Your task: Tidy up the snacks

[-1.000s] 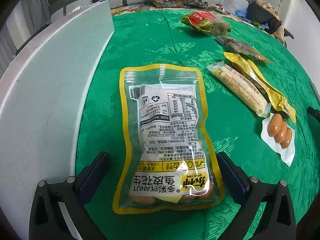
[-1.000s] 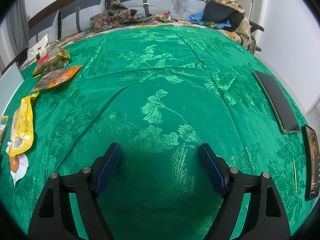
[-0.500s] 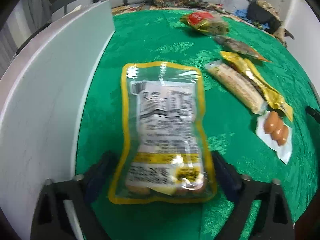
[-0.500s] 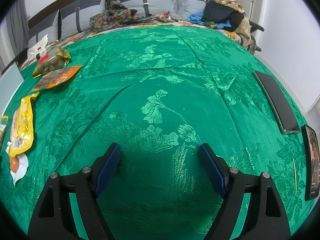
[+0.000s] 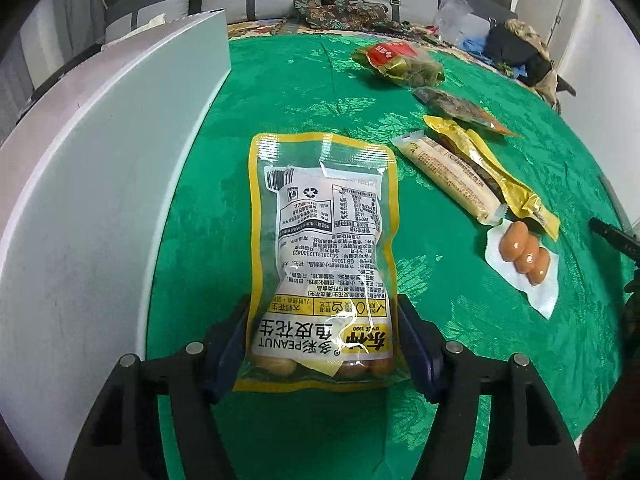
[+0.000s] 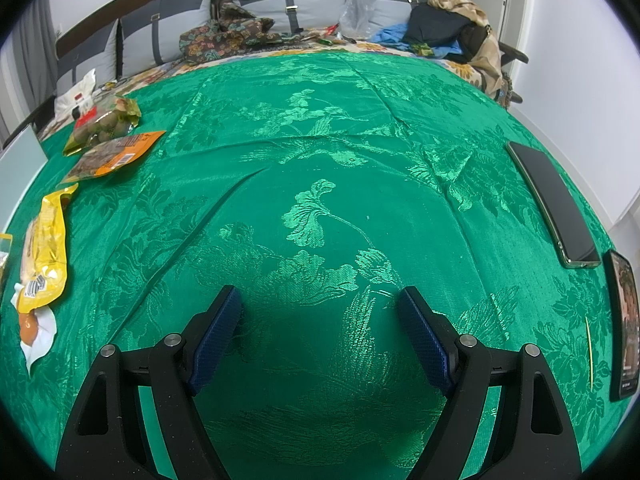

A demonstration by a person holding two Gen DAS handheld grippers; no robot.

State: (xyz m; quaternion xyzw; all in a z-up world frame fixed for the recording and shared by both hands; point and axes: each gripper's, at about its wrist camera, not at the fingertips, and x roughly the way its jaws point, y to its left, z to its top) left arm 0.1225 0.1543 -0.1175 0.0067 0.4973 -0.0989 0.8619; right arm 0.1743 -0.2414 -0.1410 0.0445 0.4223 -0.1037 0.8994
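Observation:
A clear, yellow-edged bag of peanuts (image 5: 324, 248) lies lengthwise on the green tablecloth (image 5: 304, 92) in the left wrist view, label upside down. My left gripper (image 5: 322, 306) has its jaws closing around the bag's near end, and both blue pads press on its side edges. In the right wrist view, my right gripper (image 6: 319, 294) hangs open over bare green cloth (image 6: 320, 140) with nothing between its fingers.
A tall white panel (image 5: 100, 184) runs along the left of the bag. To the right lie a cream bar (image 5: 448, 178), a yellow pack (image 5: 492, 168), a sausage pack (image 5: 524, 260), an orange-edged pack (image 5: 456, 106) and a red-topped bag (image 5: 400, 62). Two phones (image 6: 556, 204) (image 6: 624, 320) lie at the cloth's right edge.
The left jaws have come in from wide apart to the bag's sides, and the left view has shifted a little. The right gripper has not moved.

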